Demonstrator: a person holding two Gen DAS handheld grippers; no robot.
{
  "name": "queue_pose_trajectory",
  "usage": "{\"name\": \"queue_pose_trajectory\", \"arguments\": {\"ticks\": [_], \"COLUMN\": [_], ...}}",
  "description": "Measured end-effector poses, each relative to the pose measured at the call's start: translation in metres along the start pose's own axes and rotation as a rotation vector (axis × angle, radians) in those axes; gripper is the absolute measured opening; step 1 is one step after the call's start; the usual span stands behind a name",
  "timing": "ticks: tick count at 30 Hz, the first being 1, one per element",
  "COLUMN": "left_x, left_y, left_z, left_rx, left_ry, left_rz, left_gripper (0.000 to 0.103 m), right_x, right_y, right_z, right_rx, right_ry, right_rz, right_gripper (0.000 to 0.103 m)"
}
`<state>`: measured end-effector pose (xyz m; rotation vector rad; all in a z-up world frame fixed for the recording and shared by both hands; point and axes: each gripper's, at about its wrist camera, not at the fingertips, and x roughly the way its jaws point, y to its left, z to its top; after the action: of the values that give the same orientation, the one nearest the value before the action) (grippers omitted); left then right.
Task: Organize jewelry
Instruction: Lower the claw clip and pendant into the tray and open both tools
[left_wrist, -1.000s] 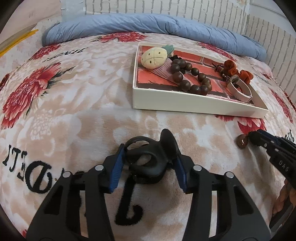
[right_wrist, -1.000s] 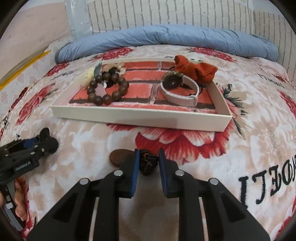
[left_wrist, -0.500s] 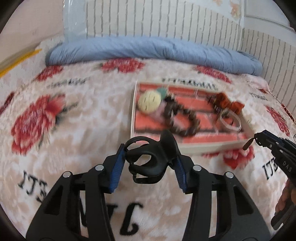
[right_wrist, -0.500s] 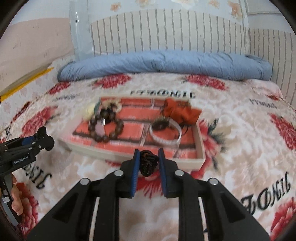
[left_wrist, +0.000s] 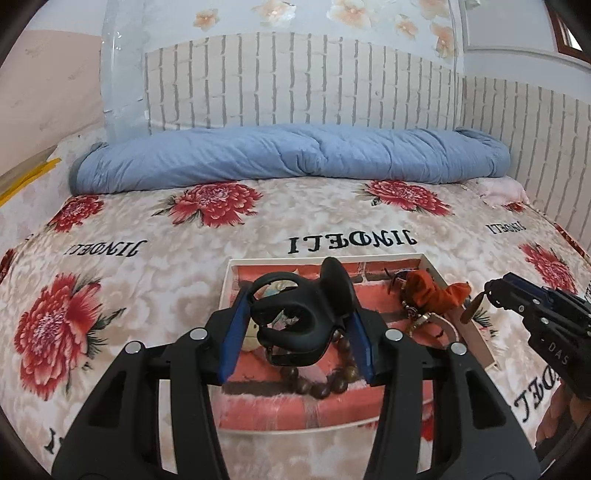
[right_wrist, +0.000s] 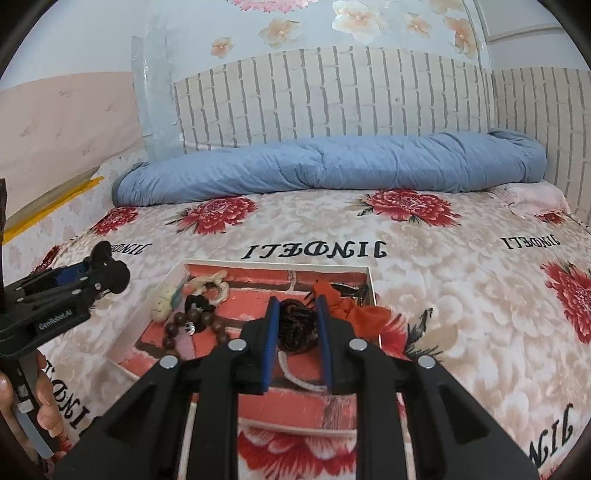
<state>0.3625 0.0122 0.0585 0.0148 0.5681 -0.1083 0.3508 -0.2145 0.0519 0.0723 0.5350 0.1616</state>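
Jewelry tray (left_wrist: 476, 334) already holds beads; we carry two more over: left tool (left_wrist: 295, 328) clamps a black clip (left_wrist: 299, 321), right tool (right_wrist: 295, 328) a dark knotted piece (right_wrist: 295, 325).

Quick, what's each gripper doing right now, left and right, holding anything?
Left gripper: shut on the black hair claw clip, above the tray.
Right gripper: shut on the dark knotted cord piece, also above the tray.

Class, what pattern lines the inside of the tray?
A red brick pattern lines the tray, clearest in the right wrist view.
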Motion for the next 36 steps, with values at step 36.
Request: {"name": "queue_pose_trajectory", "arguments": {"ticks": [36], "left_x": [0.097], "left_y": [0.016], "left_z": [-0.063], "left_rx": [-0.027], "left_ry": [0.193], "left_rz": [0.02], "left_gripper": [0.049], "right_x": [0.075], "right_y": [-0.013], "right_z": [-0.043], "right_rx": [-0.01], "right_ry": [0.123], "right_rz": [-0.04], "right_gripper": [0.013]}}
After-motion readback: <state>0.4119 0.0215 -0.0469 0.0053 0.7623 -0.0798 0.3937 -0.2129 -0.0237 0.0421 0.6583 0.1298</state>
